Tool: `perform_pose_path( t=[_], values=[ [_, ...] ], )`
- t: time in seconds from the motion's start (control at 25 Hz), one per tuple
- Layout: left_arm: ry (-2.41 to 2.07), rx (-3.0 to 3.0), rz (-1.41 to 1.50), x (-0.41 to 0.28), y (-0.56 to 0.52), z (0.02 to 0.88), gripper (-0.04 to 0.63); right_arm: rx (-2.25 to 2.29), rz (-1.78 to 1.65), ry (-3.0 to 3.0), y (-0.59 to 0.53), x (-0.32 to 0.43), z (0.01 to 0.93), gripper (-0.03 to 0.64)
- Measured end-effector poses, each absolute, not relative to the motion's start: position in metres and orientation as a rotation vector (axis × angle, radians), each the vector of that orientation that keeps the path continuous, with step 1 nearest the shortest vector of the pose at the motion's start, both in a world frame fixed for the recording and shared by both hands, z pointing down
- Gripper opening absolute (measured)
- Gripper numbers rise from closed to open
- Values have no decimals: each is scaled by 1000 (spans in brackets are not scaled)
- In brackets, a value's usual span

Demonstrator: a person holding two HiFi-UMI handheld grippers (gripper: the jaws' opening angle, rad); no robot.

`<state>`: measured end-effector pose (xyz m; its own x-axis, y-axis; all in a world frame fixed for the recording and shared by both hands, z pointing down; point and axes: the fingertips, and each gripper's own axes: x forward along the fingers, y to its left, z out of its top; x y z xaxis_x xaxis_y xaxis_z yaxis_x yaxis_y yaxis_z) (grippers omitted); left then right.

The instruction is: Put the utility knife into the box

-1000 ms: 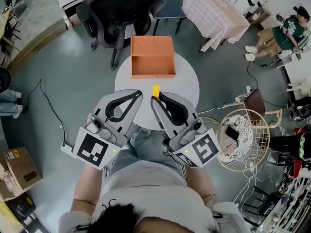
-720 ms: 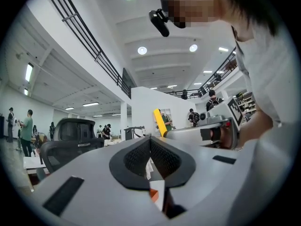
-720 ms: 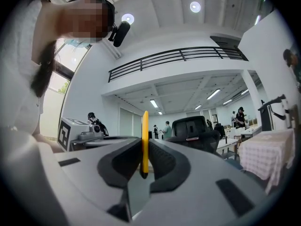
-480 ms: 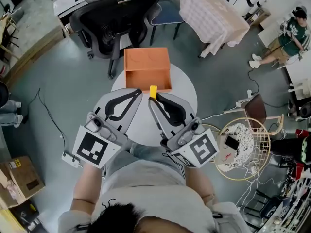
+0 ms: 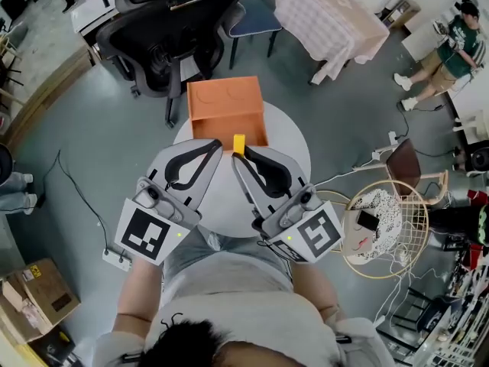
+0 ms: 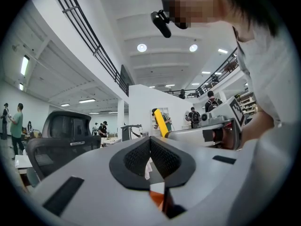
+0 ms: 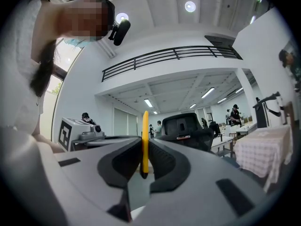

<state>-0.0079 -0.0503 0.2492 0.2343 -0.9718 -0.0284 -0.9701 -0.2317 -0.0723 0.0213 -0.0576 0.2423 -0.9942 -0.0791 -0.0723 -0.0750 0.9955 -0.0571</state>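
Utility knife (image 5: 238, 144), yellow, a slim flat bar with a smooth body: clamped edge-on between the ribbed black pads of the right claw (image 5: 239, 156). It stands out beyond the fingertips, over the desk's far side, at the box's near wall.

Orange rectangular box (image 5: 227, 128), matt, card-like, open-topped: sits at the far edge of the round white desk (image 5: 289, 140). Its inside shows only plain orange surfaces.

Left claw (image 5: 217, 148), grey shell, black textured pads: jaws pressed together with nothing between them, just beside the right claw.
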Motion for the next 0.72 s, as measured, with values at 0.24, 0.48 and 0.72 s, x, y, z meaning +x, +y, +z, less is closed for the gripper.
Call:
perform_pose_path(
  t=[0.24,0.48,0.72],
  values=[
    [1768,-2534,-36,-31,-71,257,9,-292,-101,3078,-76,-3,250,54],
    [1608,-2645,-42,-64,-85,258,9,-499,-117,3074,-90,-33,255,54],
    [1497,-2738,-20,-99,-97,262,9,-689,-126,3053,-100,-59,261,54]
  ],
)
